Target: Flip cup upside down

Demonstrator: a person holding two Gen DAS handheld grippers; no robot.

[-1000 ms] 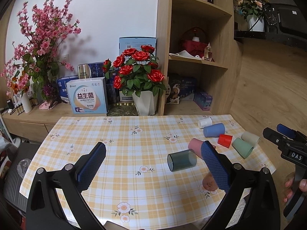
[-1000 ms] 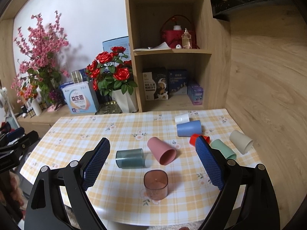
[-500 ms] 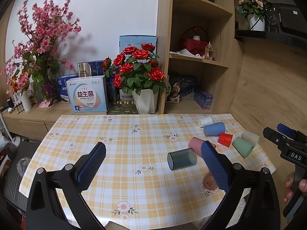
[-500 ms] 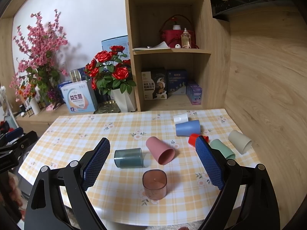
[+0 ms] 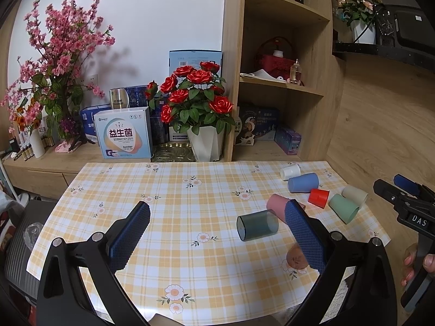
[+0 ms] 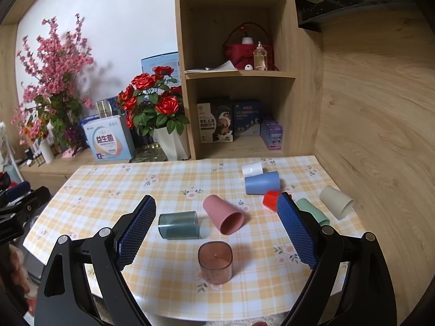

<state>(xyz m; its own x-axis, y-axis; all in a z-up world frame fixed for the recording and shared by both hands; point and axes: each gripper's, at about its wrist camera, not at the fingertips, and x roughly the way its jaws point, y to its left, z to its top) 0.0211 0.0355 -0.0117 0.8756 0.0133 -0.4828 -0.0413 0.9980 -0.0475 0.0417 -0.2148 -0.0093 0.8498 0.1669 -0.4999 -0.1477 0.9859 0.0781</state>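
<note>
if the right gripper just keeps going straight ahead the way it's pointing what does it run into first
Most likely the brown translucent cup, standing upright on the tablecloth, centred between the open jaws of the right gripper and nearest to it. The pink cup lies on its side just beyond. Depth is uncertain.

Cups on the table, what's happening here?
A person holds a two-finger tool in each hand; the right tool and left tool are both open, above the checked tablecloth, gripping nothing. The brown translucent cup stands on the cloth nearest the right tool. The teal cup, pink cup and blue cup lie on their sides. No flip is underway.
</note>
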